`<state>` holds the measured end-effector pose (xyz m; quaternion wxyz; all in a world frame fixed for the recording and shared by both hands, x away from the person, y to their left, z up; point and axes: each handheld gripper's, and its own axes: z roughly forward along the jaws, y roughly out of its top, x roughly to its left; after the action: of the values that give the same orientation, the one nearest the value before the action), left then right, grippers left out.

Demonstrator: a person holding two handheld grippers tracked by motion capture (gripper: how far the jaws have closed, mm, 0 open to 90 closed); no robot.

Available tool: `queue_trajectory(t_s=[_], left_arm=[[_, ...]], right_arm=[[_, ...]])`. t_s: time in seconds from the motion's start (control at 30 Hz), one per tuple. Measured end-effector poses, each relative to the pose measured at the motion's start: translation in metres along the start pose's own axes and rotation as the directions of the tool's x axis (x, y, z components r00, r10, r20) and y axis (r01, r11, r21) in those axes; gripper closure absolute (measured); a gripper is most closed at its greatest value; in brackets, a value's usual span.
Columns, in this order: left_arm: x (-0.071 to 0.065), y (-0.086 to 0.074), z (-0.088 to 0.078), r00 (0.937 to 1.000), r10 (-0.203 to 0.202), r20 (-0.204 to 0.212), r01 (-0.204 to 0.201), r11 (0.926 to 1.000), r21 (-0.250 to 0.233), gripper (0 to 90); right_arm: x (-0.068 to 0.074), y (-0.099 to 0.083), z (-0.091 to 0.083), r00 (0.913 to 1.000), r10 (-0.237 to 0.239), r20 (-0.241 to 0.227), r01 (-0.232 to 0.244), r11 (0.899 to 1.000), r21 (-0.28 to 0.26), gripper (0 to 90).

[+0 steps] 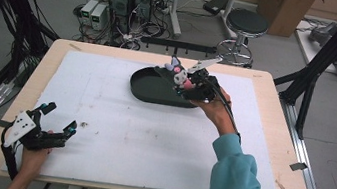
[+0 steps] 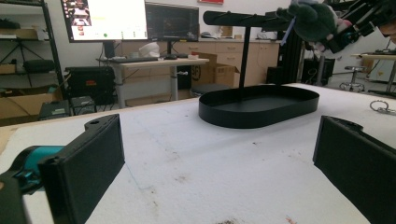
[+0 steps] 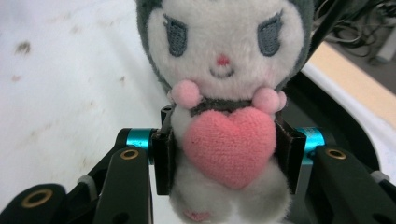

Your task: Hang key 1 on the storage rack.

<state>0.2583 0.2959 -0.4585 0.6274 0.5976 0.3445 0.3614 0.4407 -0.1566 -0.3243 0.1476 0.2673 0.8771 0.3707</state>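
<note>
While my right tool (image 1: 189,85) clamps the plush toy (image 3: 224,116) by its body, it hangs over the black tray (image 1: 149,89). My left tool (image 1: 51,120) rests wide open and empty on the desk (image 1: 149,142).

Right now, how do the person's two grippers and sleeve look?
Both grippers are black with teal fittings. The left gripper carries a grey three-cornered plate and has flat rectangular black pads. The right gripper has brass-coloured rivets and a black cable trailing along the wrist. The right arm wears a teal sleeve.
</note>
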Motion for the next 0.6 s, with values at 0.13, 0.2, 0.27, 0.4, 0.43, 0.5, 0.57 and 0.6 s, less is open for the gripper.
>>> queue_trajectory(t_s=[0.13,0.2,0.27,0.4,0.43,0.5,0.57,0.6], left_arm=[[0.0,0.0,0.0,1.0,0.0,0.0,0.0,1.0,0.0,2.3],[0.0,0.0,0.0,1.0,0.001,0.0,-0.001,1.0,0.0,2.3],[0.0,0.0,0.0,1.0,0.001,0.0,-0.001,1.0,0.0,2.3],[0.0,0.0,0.0,1.0,0.003,0.0,-0.003,1.0,0.0,2.3],[0.0,0.0,0.0,1.0,0.003,0.001,-0.003,1.0,0.0,2.3],[0.0,0.0,0.0,1.0,0.0,0.0,0.0,1.0,0.0,2.3],[0.0,0.0,0.0,1.0,0.001,0.0,-0.001,1.0,0.0,2.3],[0.0,0.0,0.0,1.0,0.001,0.0,-0.001,1.0,0.001,2.3]], right_arm=[[0.001,0.005,-0.001,0.9991,0.025,0.035,-0.024,0.999,-0.036,53.2],[0.001,0.007,0.0,0.9984,0.041,0.039,-0.039,0.998,-0.05,53.1],[0.003,0.009,0.001,0.9975,0.039,0.059,-0.036,0.998,-0.057,53.1],[0.002,0.012,0.004,0.9959,0.063,0.065,-0.059,0.996,-0.068,53.1],[0.002,0.012,0.005,0.9952,0.074,0.064,-0.07,0.995,-0.07,53.1],[0.002,0.014,0.007,0.9932,0.083,0.081,-0.078,0.994,-0.071,53.2],[0.002,0.016,0.008,0.9914,0.097,0.087,-0.091,0.993,-0.076,53.1],[0.002,0.017,0.008,0.9905,0.105,0.089,-0.098,0.992,-0.081,53.2]])
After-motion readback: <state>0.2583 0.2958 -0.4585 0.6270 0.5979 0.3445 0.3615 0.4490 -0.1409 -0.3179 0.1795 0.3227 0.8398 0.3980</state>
